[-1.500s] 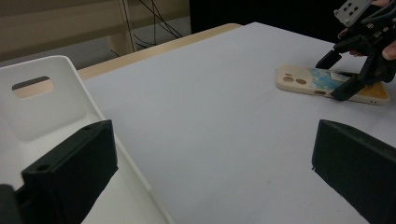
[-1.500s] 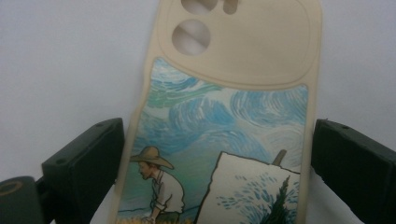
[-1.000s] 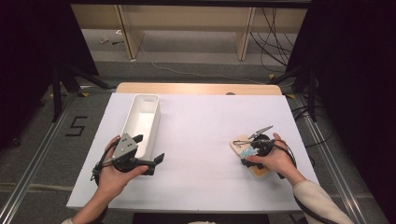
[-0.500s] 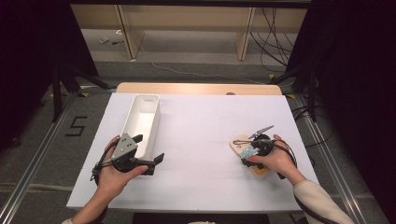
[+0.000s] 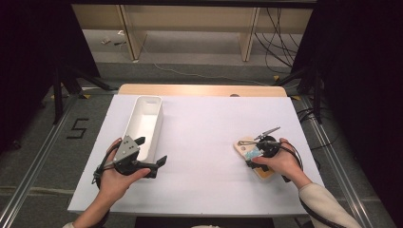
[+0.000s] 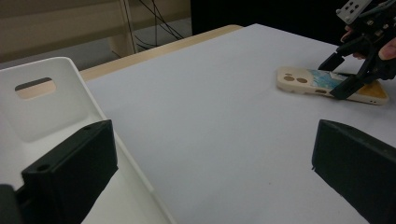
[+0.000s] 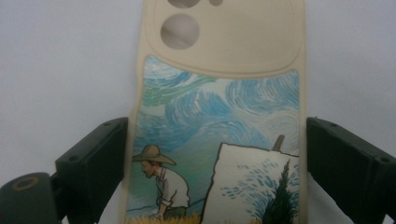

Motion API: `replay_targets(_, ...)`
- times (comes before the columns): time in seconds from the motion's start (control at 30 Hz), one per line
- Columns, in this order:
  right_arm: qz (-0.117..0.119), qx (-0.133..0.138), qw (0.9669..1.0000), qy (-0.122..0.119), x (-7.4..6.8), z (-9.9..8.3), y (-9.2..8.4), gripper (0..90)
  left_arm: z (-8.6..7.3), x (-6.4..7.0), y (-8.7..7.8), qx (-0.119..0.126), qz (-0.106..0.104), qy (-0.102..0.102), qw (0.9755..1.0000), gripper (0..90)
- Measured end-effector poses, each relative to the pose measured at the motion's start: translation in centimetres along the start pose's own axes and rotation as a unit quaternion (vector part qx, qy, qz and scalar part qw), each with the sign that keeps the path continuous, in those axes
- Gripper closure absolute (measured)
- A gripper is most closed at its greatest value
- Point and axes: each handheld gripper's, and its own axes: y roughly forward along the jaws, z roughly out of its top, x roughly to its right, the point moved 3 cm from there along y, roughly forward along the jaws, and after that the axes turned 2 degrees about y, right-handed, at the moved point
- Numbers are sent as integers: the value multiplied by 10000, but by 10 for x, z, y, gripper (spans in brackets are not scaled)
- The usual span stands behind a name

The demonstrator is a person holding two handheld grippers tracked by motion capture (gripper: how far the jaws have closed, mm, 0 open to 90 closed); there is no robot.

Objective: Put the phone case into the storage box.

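Observation:
A cream phone case (image 7: 219, 93) with a painted field scene lies flat on the white table at the right. My right gripper (image 7: 215, 163) straddles it, and both black pads touch its long edges. From above, the right gripper (image 5: 254, 153) covers the middle of the phone case (image 5: 263, 173). My left gripper (image 5: 152, 151) rests at the near end of a long white tray (image 5: 151, 98), with its jaws wide open and nothing between them. In the left gripper view, the left gripper (image 6: 210, 177) frames bare table, with the tray (image 6: 42, 107) on its left and the phone case (image 6: 308, 81) and right gripper (image 6: 337, 74) farther off.
The white table top (image 5: 204, 128) spreads between the two hands, with a wooden strip (image 5: 199, 90) along its far edge. Beyond the table are shelf legs and cables on the floor. Metal rails run along both sides.

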Motion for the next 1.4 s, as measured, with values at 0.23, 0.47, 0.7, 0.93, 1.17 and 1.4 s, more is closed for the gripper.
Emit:
replay_targets(0.23,50,84,10000,6,1,1,-1,111,0,0,0,-15,3,9,10000,0)
replay_targets(0.47,14,174,9998,43,0,3,-5,112,0,0,0,-6,2,-1,10000,0)
replay_targets(0.7,4,329,9994,81,2,5,-9,112,0,0,0,9,13,-13,10000,0)
replay_targets(0.93,-1,501,9987,119,2,7,-13,113,1,0,-1,23,19,-24,10000,0)
replay_targets(1.17,-14,760,9971,100,1,10,-16,113,1,0,-1,31,25,-25,10000,0)
replay_targets(1.4,14,1060,9944,17,-1,14,-20,114,1,0,-1,37,25,-21,10000,0)
